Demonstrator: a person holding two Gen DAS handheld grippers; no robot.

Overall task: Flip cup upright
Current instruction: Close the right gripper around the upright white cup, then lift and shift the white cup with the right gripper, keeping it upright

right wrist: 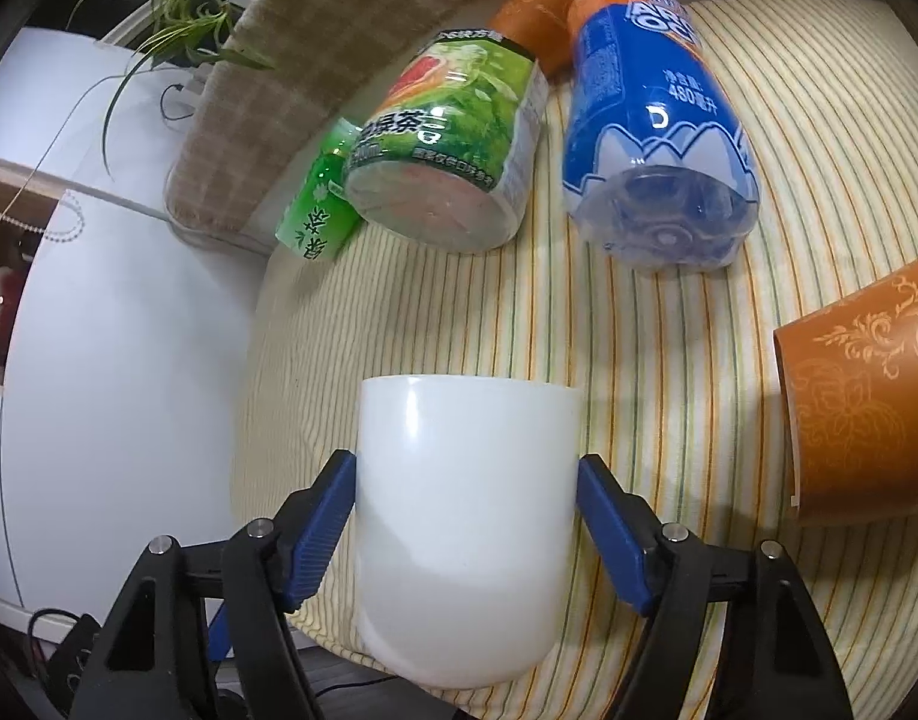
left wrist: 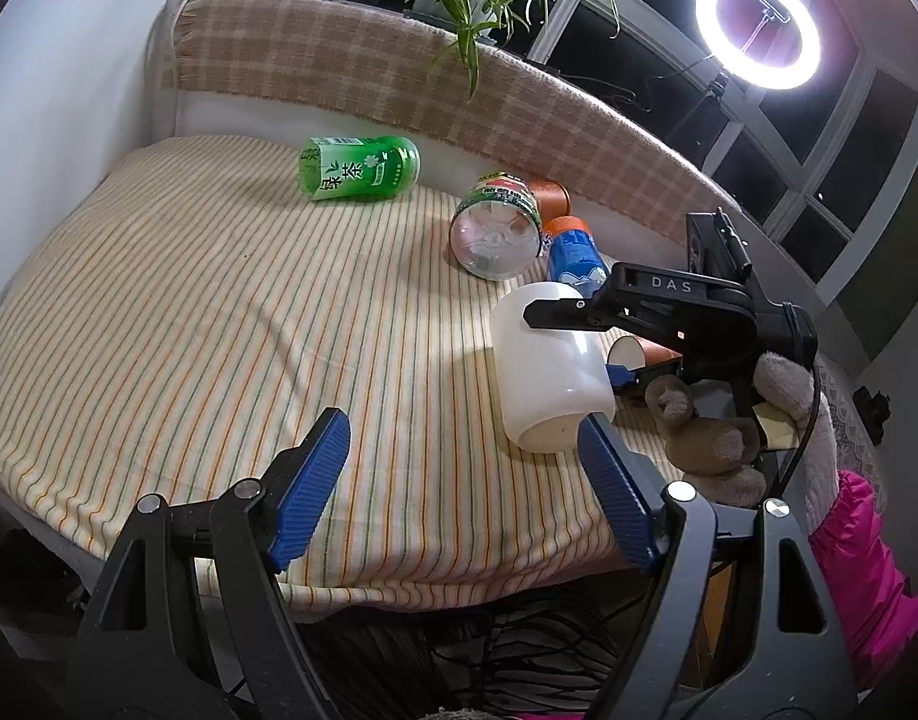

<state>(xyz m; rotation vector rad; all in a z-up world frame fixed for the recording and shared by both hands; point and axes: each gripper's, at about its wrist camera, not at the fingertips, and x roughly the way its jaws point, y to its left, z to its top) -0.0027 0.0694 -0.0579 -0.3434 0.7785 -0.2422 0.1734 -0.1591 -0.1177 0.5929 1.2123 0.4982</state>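
Observation:
A white plastic cup (left wrist: 549, 369) is held over the striped cloth at the table's right side, tilted with its rounded base toward the front. My right gripper (right wrist: 465, 483) is shut on the cup (right wrist: 465, 516), one blue pad on each side wall. In the left wrist view the right gripper's (left wrist: 579, 339) black upper finger crosses the cup's top and a blue pad shows behind it. My left gripper (left wrist: 465, 444) is open and empty, low at the table's front edge, just left of the cup.
On the striped tablecloth (left wrist: 219, 312) lie a green tea bottle (left wrist: 360, 168), a clear bottle with a green label (left wrist: 495, 228), a blue bottle (left wrist: 573, 255) and orange paper cups (right wrist: 867, 396). A checked cushion (left wrist: 339, 66) lines the back. A ring light (left wrist: 757, 30) glows at top right.

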